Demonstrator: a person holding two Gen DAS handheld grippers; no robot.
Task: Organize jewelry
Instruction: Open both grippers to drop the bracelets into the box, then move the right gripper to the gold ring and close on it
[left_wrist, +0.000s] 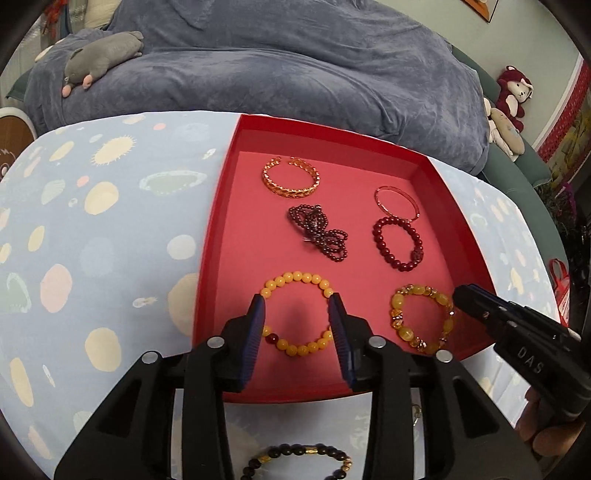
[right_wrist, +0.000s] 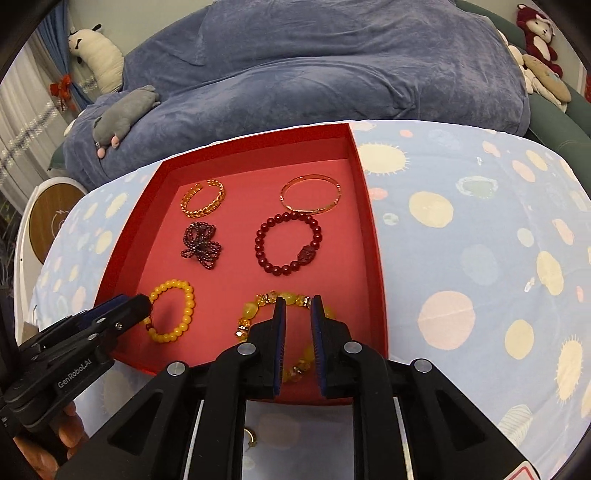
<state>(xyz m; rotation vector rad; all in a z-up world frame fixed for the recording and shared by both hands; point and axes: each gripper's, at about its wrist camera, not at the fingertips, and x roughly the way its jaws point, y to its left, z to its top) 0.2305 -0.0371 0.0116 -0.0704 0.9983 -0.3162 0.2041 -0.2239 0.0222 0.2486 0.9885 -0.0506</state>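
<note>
**Six pieces in the red tray, one bracelet left outside**

The left gripper (left_wrist: 297, 325) hangs over the near left corner of the tray with its fingers (left_wrist: 258, 325) wide apart, straddling the yellow bead bracelet (left_wrist: 297, 317) and holding nothing. The right gripper (right_wrist: 298, 343) sits over the amber bracelet (right_wrist: 258, 314) in the near right corner; its fingers (right_wrist: 279, 343) stand a narrow gap apart, and I cannot tell whether a bead is caught between them, since they cover that part of the loop.

Further back in the red tray (left_wrist: 218, 221) lie a dark bead tangle (left_wrist: 317, 232) and a red bead bracelet (left_wrist: 399, 243), then a gold chain cuff (left_wrist: 291, 175) and a thin gold bangle (left_wrist: 397, 203) touching the red one. A black bead bracelet (left_wrist: 295, 461) lies on the bench (left_wrist: 92, 240) just outside the near wall, under the left gripper.

My guess is the black one goes in next. Both grippers are low and close to the laid-out pieces, so a careless lift could snag a bead string and drag it out of place. The tray is light card, and a knock on its near wall might shove everything together.
</note>
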